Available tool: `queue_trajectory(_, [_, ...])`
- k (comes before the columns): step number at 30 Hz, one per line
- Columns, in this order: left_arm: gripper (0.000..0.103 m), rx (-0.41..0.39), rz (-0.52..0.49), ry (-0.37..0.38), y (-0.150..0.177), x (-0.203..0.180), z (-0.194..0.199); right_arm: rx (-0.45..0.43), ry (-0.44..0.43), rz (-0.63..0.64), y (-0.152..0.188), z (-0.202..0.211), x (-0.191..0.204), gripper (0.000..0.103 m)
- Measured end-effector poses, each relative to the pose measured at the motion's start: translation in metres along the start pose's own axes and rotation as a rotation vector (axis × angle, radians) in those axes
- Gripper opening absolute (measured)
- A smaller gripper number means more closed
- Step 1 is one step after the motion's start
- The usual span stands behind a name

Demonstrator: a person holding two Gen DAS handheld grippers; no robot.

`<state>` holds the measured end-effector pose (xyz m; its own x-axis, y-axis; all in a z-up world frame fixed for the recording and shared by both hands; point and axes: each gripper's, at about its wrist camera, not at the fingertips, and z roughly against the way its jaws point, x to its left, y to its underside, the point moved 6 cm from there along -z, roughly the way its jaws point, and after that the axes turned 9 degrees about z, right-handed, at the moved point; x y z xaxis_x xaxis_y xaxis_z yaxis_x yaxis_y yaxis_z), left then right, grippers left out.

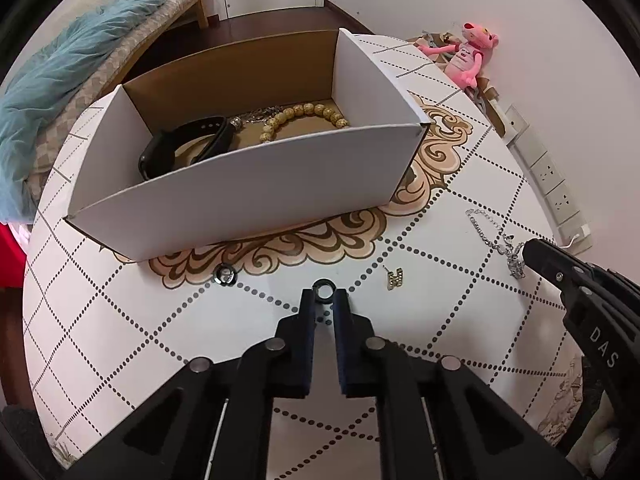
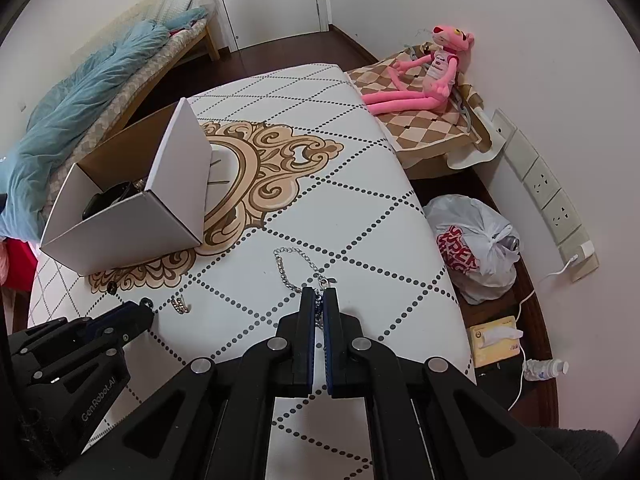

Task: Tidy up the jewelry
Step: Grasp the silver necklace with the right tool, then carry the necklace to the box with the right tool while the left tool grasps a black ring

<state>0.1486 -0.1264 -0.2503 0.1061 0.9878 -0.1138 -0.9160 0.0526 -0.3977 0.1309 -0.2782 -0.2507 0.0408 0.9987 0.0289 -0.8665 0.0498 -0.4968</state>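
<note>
A white cardboard box (image 1: 256,196) on the patterned table holds a black watch (image 1: 188,146), a beaded bracelet (image 1: 308,114) and a silver chain. My left gripper (image 1: 324,294) is shut on a dark ring (image 1: 325,290) at the table surface. A second dark ring (image 1: 225,275) and a gold earring (image 1: 395,277) lie nearby. My right gripper (image 2: 319,294) is shut on a silver chain bracelet (image 2: 292,268), which trails away on the table; it also shows in the left wrist view (image 1: 494,236). The box shows at left in the right wrist view (image 2: 132,228).
A pink plush toy (image 2: 432,76) sits on a checkered cushion beyond the table's far right corner. A plastic bag (image 2: 476,248), tissue box and bottle lie on the floor to the right. A bed with a blue blanket (image 1: 72,72) is at left.
</note>
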Motion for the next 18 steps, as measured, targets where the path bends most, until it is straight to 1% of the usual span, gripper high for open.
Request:
queue_trajectory(4, [0.005,-0.011,0.006,0.013,0.001,0.0,0.006,-0.016,-0.006,-0.005,-0.004,0.008,0.0,0.004])
queue_trajectory(9, [0.005,-0.037,0.012,0.042,-0.001,0.005,0.025,-0.058,-0.034,-0.009,-0.012,0.029,0.001,0.003])
queue_trajectory(18, [0.005,-0.103,0.057,0.097,-0.017,0.035,0.08,-0.141,-0.096,-0.004,-0.032,0.079,0.005,0.003])
